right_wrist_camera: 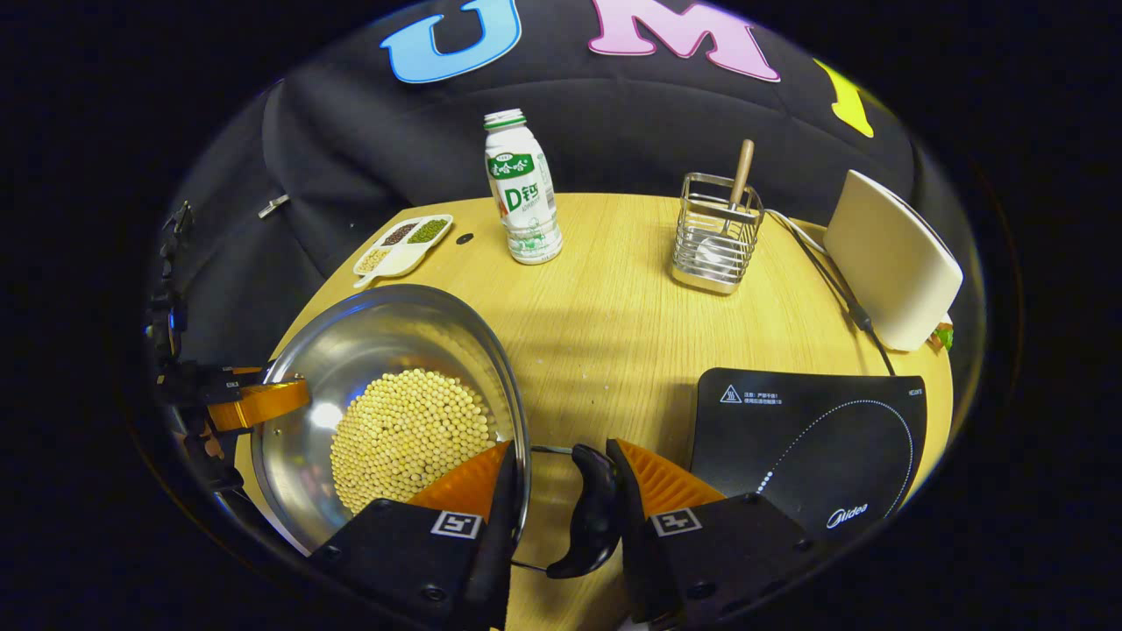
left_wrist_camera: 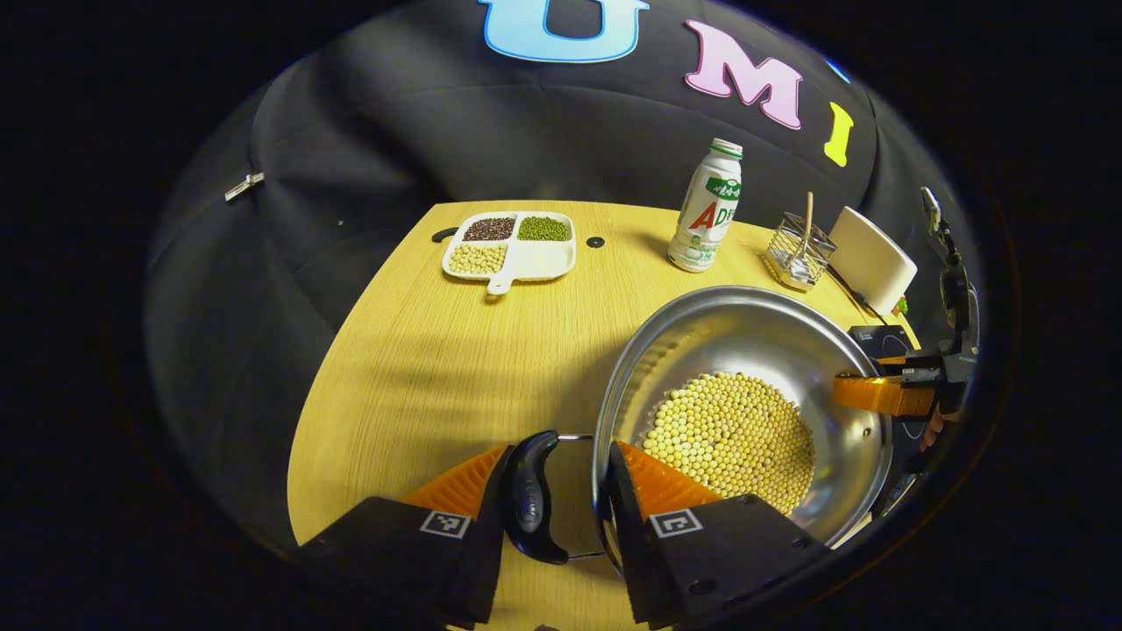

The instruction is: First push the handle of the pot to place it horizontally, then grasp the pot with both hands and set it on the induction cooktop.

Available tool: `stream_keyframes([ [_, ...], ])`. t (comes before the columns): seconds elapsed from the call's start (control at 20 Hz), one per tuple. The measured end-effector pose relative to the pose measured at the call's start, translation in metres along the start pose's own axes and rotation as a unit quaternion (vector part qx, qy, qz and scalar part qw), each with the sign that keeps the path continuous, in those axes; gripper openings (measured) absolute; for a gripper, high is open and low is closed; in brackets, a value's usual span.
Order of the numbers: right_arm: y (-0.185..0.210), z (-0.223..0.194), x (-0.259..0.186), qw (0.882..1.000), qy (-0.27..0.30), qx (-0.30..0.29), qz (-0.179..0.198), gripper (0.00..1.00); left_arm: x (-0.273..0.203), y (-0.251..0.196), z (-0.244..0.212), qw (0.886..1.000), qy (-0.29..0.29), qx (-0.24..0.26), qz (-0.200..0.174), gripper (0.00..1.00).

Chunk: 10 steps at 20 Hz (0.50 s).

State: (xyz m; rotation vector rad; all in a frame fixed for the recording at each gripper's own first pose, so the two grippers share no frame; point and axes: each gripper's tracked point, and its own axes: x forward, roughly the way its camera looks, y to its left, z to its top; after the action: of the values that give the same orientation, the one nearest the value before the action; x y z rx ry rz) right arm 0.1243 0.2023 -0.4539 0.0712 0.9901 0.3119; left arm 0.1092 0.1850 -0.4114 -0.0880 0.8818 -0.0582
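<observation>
My left gripper [left_wrist_camera: 561, 491] and right gripper [right_wrist_camera: 561, 495] each straddle 1 black handle and the rim of the bean-filled pot [right_wrist_camera: 386, 368], fingers narrow; I cannot tell if they press. The cooktop [right_wrist_camera: 815, 438] lies just right; bottle [right_wrist_camera: 523, 197], utensil rack [right_wrist_camera: 714, 232] and bean tray [left_wrist_camera: 513, 245] stand well behind.

A shiny silver steel pot [right_wrist_camera: 386, 350] is holding pale yellow beans [right_wrist_camera: 408, 434], and its side handle [right_wrist_camera: 594, 513] is showing glossy black. The table [right_wrist_camera: 605, 324] is showing light yellow wood grain. A white divided dish [left_wrist_camera: 511, 248] is holding dark brown, green and pale yellow beans. A white bottle [right_wrist_camera: 522, 200] is wearing green and red label markings. The induction cooktop [right_wrist_camera: 811, 447] is showing black with white dotted lines. A silver wire basket [right_wrist_camera: 714, 232] is holding a tan wooden stick.
</observation>
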Motion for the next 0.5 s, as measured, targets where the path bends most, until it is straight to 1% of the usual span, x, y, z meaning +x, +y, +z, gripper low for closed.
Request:
stream_keyframes([
  [0.2, 0.0, 0.008, -0.031, 1.0, 0.003, 0.021, 0.014, 0.55, -0.034, -0.008, 0.017, 1.0, -0.007, 0.021, 0.014, 0.59],
  [0.5, -0.02, 0.02, -0.092, 0.999, 0.001, 0.031, 0.01, 0.55, -0.08, -0.042, 0.033, 0.999, -0.008, 0.029, 0.01, 0.58],
])
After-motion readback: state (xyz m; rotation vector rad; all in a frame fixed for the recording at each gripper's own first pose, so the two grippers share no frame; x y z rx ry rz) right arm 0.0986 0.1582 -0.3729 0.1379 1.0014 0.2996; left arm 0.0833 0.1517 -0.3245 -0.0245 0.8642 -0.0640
